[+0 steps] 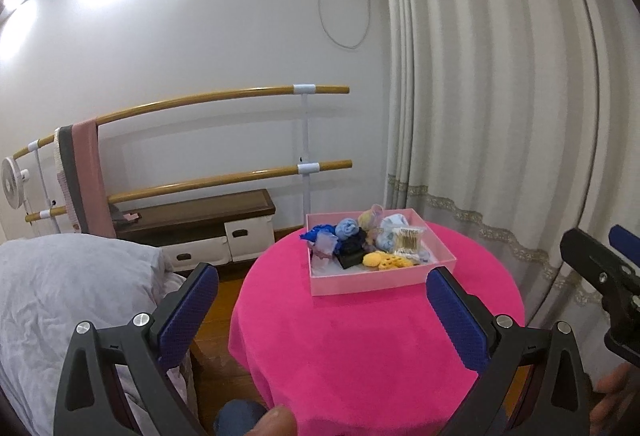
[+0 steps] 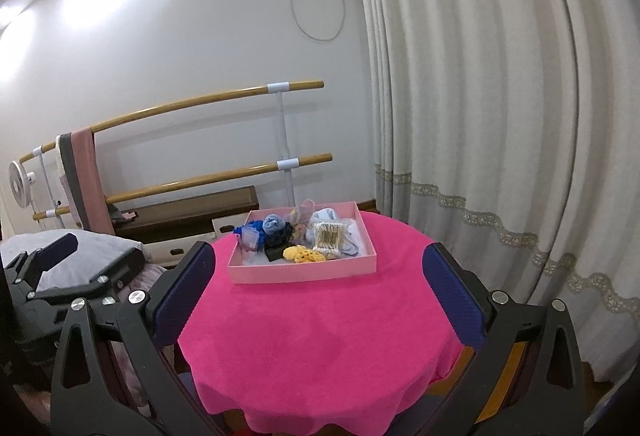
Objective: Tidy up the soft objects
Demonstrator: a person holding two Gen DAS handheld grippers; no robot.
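A shallow pink box (image 1: 372, 282) (image 2: 304, 273) sits at the far side of a round table draped in a bright pink cloth (image 1: 360, 348) (image 2: 320, 336). Inside it lie soft things: a light blue roll (image 1: 346, 227) (image 2: 273, 223), dark blue fabric (image 1: 316, 234), a yellow knitted piece (image 1: 386, 260) (image 2: 302, 254), a white cloth (image 2: 326, 216) and a clear pack of cotton swabs (image 1: 408, 238) (image 2: 330, 236). My left gripper (image 1: 322, 298) is open, well short of the box. My right gripper (image 2: 320, 276) is open too, its fingers framing the box from a distance.
Pale curtains (image 1: 500, 116) hang close behind and right of the table. A bed with grey bedding (image 1: 72, 300) lies to the left. Wooden barre rails (image 1: 200, 104), a draped pink cloth (image 1: 90, 172) and a low bench (image 1: 200, 212) line the back wall. A fingertip (image 1: 276, 422) shows low.
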